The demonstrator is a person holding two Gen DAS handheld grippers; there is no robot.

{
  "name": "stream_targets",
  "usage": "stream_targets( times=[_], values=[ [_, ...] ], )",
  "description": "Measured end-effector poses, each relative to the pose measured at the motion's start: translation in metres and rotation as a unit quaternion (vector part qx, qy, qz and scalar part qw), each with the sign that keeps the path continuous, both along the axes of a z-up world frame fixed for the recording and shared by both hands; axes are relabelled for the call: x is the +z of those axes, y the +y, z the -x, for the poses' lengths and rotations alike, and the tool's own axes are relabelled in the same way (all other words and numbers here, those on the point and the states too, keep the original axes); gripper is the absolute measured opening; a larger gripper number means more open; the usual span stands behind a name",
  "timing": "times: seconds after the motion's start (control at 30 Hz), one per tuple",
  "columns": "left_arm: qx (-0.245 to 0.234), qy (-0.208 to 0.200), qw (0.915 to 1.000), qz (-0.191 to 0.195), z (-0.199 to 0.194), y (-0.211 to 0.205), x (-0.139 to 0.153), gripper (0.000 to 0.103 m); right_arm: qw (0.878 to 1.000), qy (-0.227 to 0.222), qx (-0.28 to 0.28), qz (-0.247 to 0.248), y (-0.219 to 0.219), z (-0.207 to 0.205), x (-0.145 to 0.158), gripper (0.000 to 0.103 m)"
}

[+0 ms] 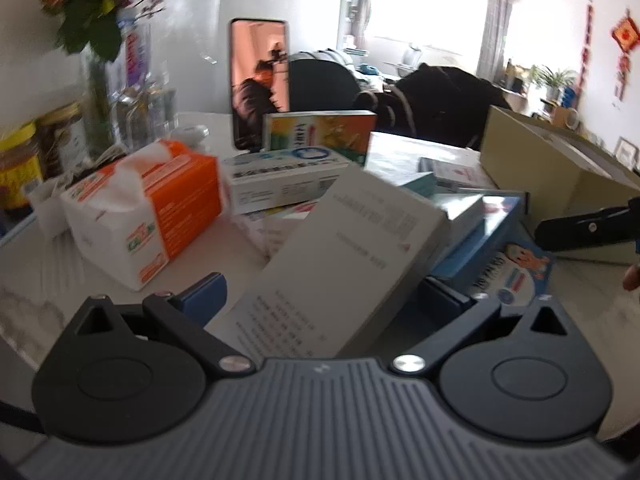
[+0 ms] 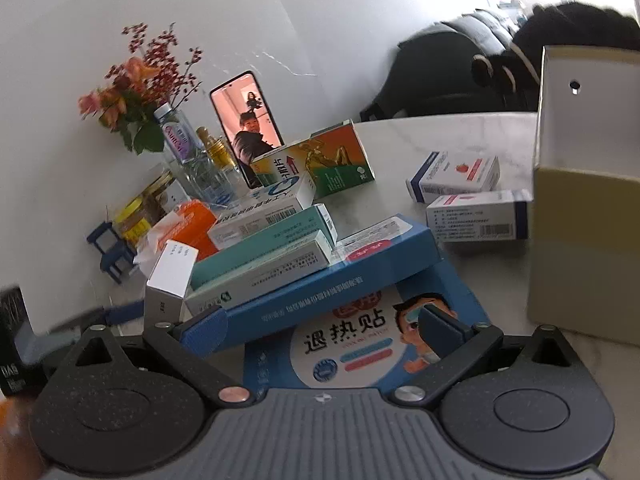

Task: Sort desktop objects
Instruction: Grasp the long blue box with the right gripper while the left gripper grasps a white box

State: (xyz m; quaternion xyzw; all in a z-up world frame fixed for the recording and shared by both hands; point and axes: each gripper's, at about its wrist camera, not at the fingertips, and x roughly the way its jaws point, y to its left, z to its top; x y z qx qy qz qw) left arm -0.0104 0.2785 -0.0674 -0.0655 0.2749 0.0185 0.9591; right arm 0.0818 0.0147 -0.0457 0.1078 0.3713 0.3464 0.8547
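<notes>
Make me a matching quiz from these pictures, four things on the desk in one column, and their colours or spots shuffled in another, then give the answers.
Things:
1. tissue pack
2. phone
3. white box
4. cardboard box

Descriptions:
A. propped upright against the wall, screen lit
B. between the left gripper's fingers
C. orange and white, tissue sticking out on top
D. tan, open, at the table's right side

Pairs: 1-C, 2-A, 3-B, 4-D

The left gripper has its blue fingers spread wide. The right gripper has its fingers spread wide too.
</notes>
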Motion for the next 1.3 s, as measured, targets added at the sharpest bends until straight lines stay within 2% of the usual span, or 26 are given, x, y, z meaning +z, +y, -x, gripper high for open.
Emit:
stream_targets(
  times=[0.17,0.43,0.6,1.13,1.17,1.2,1.23,1.3],
  values=[
    [0.025,0.001,0.9996,0.014,0.000,0.015,-0.006,0.103,0.999,0.030,-0.014,-0.034,0.005,-0.012,-0.005,0.099],
    [0.047,0.008,0.9983,0.035,-0.007,0.030,-0.014,0.103,0.991,0.081,-0.059,-0.087,0.005,-0.030,-0.020,0.087],
    [0.052,0.007,0.9981,0.032,-0.010,0.032,-0.014,0.103,0.984,0.110,-0.075,-0.114,0.004,-0.038,-0.029,0.079],
    [0.050,-0.012,0.9983,0.027,-0.014,0.031,-0.003,0.103,0.963,0.161,-0.113,-0.184,-0.006,-0.044,-0.040,0.058],
    [0.045,-0.015,0.9986,0.025,-0.013,0.029,-0.002,0.103,0.962,0.164,-0.116,-0.187,-0.007,-0.044,-0.040,0.055],
    [0.039,-0.019,0.9988,0.022,-0.013,0.027,0.000,0.103,0.961,0.163,-0.119,-0.188,-0.008,-0.043,-0.040,0.044],
    [0.033,-0.021,0.9990,0.020,-0.013,0.025,0.001,0.103,0.962,0.160,-0.123,-0.185,-0.009,-0.042,-0.039,0.039],
    [0.019,-0.028,0.9993,0.017,-0.012,0.020,0.004,0.103,0.963,0.158,-0.124,-0.181,-0.009,-0.042,-0.037,0.039]
  ],
)
